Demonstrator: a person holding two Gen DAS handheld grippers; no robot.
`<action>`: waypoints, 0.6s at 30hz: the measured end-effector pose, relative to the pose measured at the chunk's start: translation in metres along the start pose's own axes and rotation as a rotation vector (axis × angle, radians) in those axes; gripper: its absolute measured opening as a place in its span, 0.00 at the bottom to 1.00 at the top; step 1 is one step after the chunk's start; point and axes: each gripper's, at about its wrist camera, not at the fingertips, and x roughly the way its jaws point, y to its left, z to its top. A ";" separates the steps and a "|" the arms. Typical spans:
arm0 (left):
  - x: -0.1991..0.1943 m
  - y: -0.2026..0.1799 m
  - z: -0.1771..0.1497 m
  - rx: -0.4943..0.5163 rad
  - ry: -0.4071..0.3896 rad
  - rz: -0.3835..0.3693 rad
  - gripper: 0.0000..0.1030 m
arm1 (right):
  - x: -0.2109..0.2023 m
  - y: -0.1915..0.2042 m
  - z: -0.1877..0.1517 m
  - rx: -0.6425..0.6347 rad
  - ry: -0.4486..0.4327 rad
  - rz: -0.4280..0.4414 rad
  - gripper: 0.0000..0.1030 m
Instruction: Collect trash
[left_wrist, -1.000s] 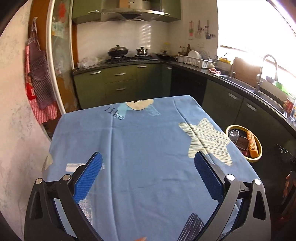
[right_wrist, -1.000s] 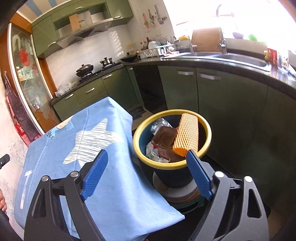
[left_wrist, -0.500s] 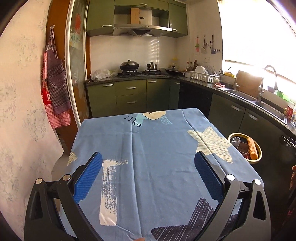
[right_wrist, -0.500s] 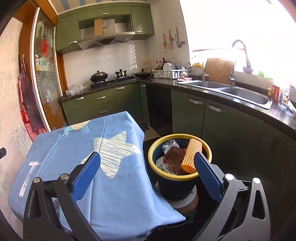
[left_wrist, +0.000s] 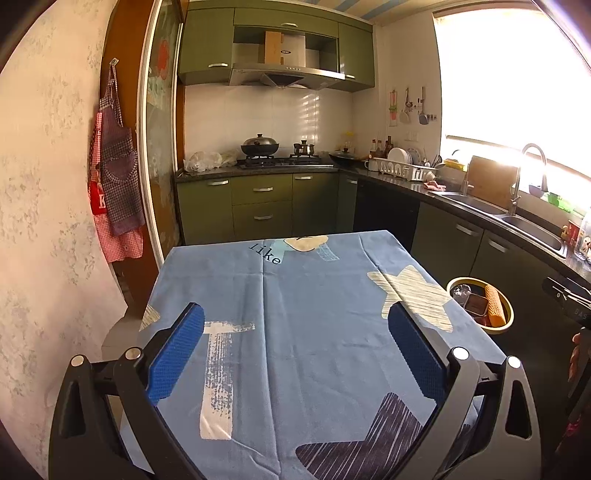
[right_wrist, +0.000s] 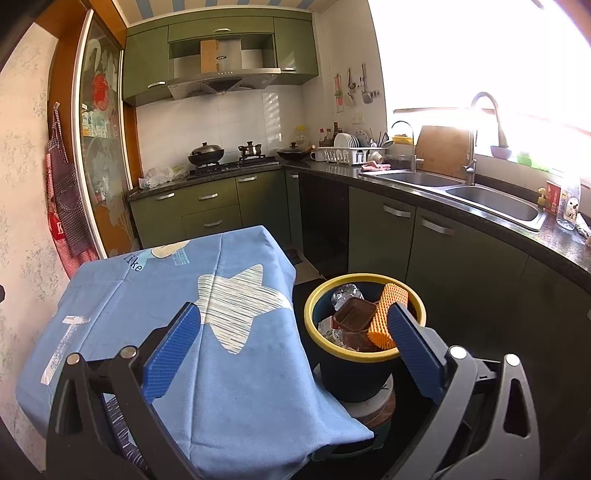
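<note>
A dark blue bin with a yellow rim (right_wrist: 327, 350) stands on the floor right of the table; it also shows in the left wrist view (left_wrist: 509, 308). Inside lie an orange ribbed mat (right_wrist: 386, 315), a brown plastic box (right_wrist: 354, 314) and a crumpled clear bottle (right_wrist: 345, 293). The table has a blue cloth with a star print (left_wrist: 295, 332) and bears no loose items. My left gripper (left_wrist: 295, 345) is open and empty above the table's near end. My right gripper (right_wrist: 293, 341) is open and empty, held back from the bin and the table's right edge.
Green kitchen cabinets and a dark counter (right_wrist: 480, 218) run along the back and right, with a double sink (right_wrist: 491, 197), dish rack (right_wrist: 349, 153) and stove with pots (left_wrist: 275, 153). Aprons (left_wrist: 116, 192) hang on the left wall. The bin sits on a round stand (right_wrist: 373, 408).
Both grippers have drawn back and risen, so more of the table and kitchen shows. The bin looks smaller and farther. Both stay open and empty.
</note>
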 end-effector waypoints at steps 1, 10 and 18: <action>0.000 0.000 0.000 0.001 0.002 0.000 0.95 | 0.000 0.001 0.000 0.000 -0.001 -0.001 0.93; 0.003 -0.001 0.001 -0.005 0.008 0.000 0.95 | -0.001 -0.002 0.002 0.003 -0.006 -0.004 0.93; 0.003 0.002 0.000 -0.014 0.008 0.004 0.95 | -0.001 -0.002 0.002 0.002 -0.007 -0.003 0.93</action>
